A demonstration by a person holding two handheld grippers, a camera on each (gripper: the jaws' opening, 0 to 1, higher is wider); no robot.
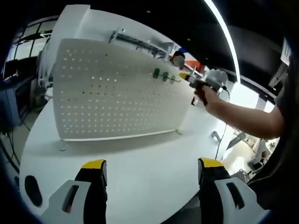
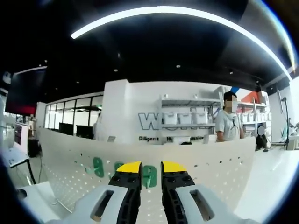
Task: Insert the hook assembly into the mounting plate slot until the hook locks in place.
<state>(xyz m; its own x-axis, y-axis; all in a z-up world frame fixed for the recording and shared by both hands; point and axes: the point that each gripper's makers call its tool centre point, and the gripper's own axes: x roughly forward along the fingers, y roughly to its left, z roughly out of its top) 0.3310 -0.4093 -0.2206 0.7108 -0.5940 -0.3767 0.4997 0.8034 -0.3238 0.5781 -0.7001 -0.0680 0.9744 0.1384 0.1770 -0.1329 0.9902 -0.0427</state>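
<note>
The task looked well advanced: in the left gripper view two green hooks (image 1: 161, 74) already sat on the white perforated mounting plate (image 1: 107, 93), toward two o'clock on its face, and the right gripper (image 1: 187, 77), held in a hand (image 1: 205, 95), was pressed up against the plate just beside them at about three o'clock. Whether the hook in hand had locked could not be told, so the final seating and the release probably remained. The left gripper (image 1: 152, 170) hung over the white table (image 1: 145, 163) at six o'clock, its jaws spread wide and empty, well apart from the plate. The right gripper view gave the close look: the right gripper (image 2: 149, 168) had its yellow tips drawn nearly together at six o'clock, apparently pinching a green hook (image 2: 149, 177), with two more green hooks (image 2: 98, 166) at nine o'clock of it on the plate (image 2: 219, 163). A person (image 2: 227, 123) stood behind the plate at two o'clock.
</note>
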